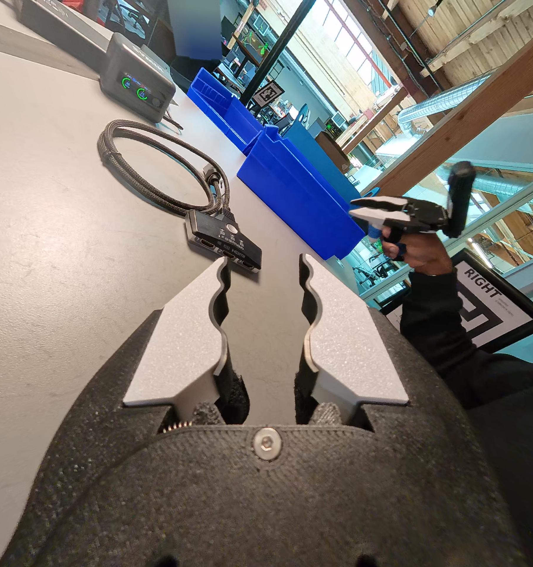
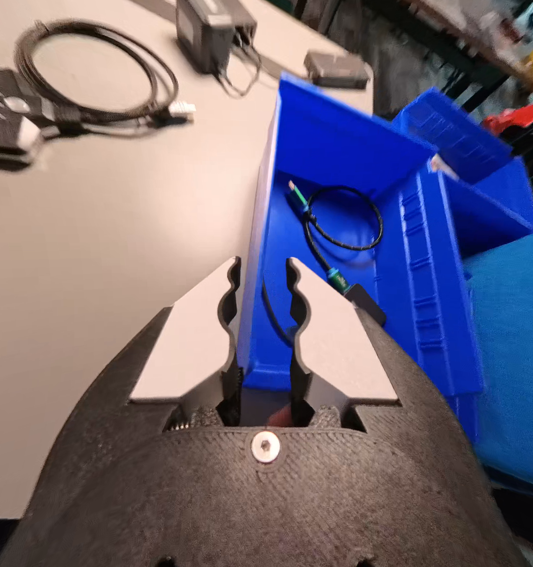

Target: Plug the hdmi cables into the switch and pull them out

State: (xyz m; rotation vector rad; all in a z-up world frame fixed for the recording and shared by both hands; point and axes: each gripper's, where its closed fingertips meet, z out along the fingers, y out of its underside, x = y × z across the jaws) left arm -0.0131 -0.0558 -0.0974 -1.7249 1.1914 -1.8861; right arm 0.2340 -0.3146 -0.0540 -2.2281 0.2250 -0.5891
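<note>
Left claw (image 1: 262,260), jaws wide and empty, with the switch (image 1: 224,240) flat on the table (image 1: 59,245) just past its left fingertip, long axis crosswise, ports facing the claw; right claw (image 2: 262,260), parted and empty, over the bin (image 2: 329,147) holding a coiled cable (image 2: 345,227).

One switch (image 1: 225,242), two blue bins (image 1: 293,196), one green-tipped cable (image 2: 345,227), two tools (image 1: 263,260).

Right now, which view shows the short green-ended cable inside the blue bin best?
The right wrist view: it looks down into the blue plastic bin at the cable. The left wrist view shows only the bin's outer wall.
</note>
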